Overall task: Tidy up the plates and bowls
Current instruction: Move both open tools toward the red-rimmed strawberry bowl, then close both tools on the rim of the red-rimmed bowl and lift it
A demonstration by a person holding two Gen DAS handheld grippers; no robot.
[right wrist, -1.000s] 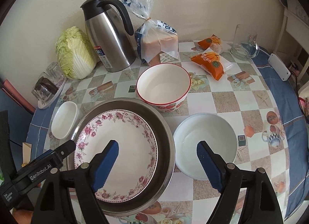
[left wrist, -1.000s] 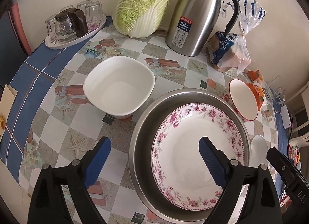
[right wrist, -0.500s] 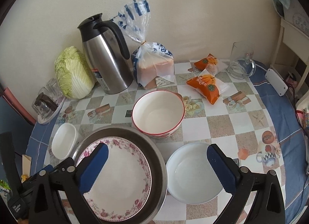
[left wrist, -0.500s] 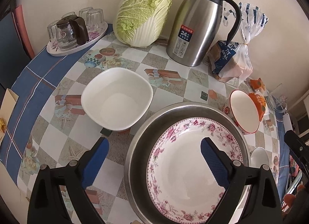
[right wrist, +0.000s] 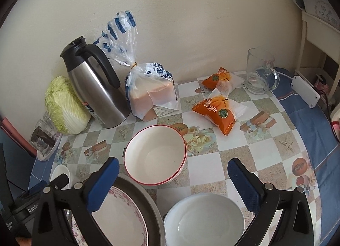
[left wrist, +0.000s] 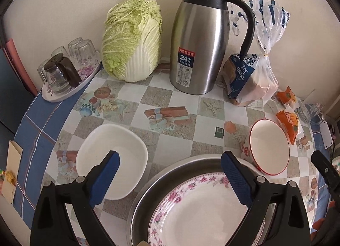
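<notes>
Left gripper [left wrist: 170, 177] fingers spread wide, holding nothing. Square white bowl [left wrist: 112, 159] sits under the left finger at 9 o'clock; floral plate [left wrist: 204, 207] inside steel basin [left wrist: 144, 199] lies at 5 o'clock. Right gripper [right wrist: 173, 183] also released, empty; red-rimmed bowl [right wrist: 155, 154] at 11 o'clock between the fingers, round white bowl [right wrist: 204, 218] at 6 o'clock on the worktop [right wrist: 233, 150].

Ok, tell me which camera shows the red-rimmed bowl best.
The right wrist view: the red-rimmed bowl sits near centre, its whole rim and bare inside visible. The left wrist view shows it off to the right, fisheye-squeezed, partly behind the steel basin.
</notes>
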